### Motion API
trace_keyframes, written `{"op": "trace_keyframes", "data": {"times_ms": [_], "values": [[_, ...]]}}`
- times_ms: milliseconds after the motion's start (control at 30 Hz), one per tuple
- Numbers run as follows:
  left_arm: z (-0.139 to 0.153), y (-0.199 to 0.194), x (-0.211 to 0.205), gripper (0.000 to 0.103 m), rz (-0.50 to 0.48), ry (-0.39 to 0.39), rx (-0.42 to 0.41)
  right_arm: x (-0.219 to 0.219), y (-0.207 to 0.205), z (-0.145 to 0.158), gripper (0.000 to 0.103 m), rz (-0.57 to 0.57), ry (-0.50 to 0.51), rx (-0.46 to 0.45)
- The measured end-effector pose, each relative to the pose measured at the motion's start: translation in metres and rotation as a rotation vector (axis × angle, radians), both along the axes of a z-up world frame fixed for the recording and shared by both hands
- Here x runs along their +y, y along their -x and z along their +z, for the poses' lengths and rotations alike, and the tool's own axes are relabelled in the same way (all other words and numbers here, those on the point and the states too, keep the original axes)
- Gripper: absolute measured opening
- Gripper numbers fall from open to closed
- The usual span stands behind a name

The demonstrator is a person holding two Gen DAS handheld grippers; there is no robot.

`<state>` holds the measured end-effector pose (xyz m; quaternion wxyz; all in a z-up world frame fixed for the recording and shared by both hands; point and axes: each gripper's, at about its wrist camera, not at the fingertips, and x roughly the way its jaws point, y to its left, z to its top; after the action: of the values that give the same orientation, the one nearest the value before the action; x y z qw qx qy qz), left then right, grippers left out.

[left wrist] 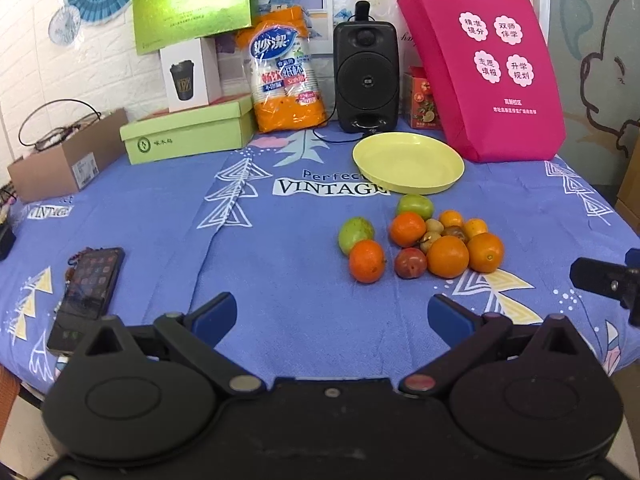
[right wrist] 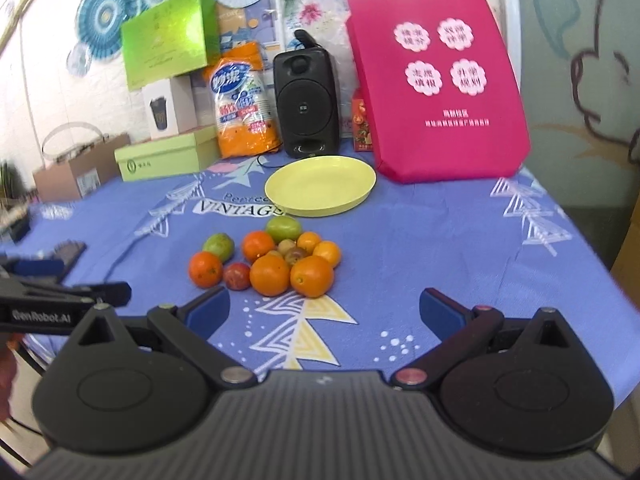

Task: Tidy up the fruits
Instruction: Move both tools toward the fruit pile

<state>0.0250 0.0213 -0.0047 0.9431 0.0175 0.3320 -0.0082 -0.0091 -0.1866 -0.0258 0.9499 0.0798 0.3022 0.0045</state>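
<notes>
A pile of fruit (left wrist: pixel 424 238) lies on the blue tablecloth: several oranges, two green fruits, a reddish plum and small brown ones. It also shows in the right wrist view (right wrist: pixel 272 260). Behind it sits an empty yellow plate (left wrist: pixel 408 164), also in the right wrist view (right wrist: pixel 320 186). My left gripper (left wrist: pixel 332 312) is open and empty, near the table's front, left of the pile. My right gripper (right wrist: pixel 324 308) is open and empty, just in front of the pile. Each gripper shows at the edge of the other's view.
A phone (left wrist: pixel 90 280) lies at the front left. Along the back stand a cardboard box (left wrist: pixel 64 160), green boxes (left wrist: pixel 188 132), an orange cup pack (left wrist: pixel 284 72), a black speaker (left wrist: pixel 366 76) with a cable, and a pink bag (left wrist: pixel 492 64).
</notes>
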Motion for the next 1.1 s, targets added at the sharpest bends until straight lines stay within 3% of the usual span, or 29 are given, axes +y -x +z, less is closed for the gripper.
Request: {"op": "trace_keyframes", "data": {"times_ms": [133,267,400,600,867,1100], "values": [[-0.002,0.0,0.007,0.103,0.018,0.036,-0.036,-0.013,-0.003,-0.001,0.103,-0.047,-0.078,0.011],[-0.001,-0.004,0.001,0.103,0.108,-0.077,-0.069,-0.022,0.003,-0.001,0.103,-0.063,-0.11,-0.063],[0.002,-0.006,0.009,0.103,0.149,-0.029,-0.095,-0.015,0.008,0.004,0.103,-0.034,-0.036,-0.144],[0.005,-0.01,0.01,0.103,0.074,-0.017,-0.062,-0.002,0.008,0.009,0.103,0.068,0.005,-0.162],[0.002,-0.01,0.006,0.103,0.002,-0.009,-0.064,0.009,0.004,0.007,0.103,0.076,0.059,-0.106],[0.0,-0.013,0.012,0.103,0.001,0.037,-0.048,0.004,-0.003,0.004,0.103,0.069,0.007,-0.057]]}}
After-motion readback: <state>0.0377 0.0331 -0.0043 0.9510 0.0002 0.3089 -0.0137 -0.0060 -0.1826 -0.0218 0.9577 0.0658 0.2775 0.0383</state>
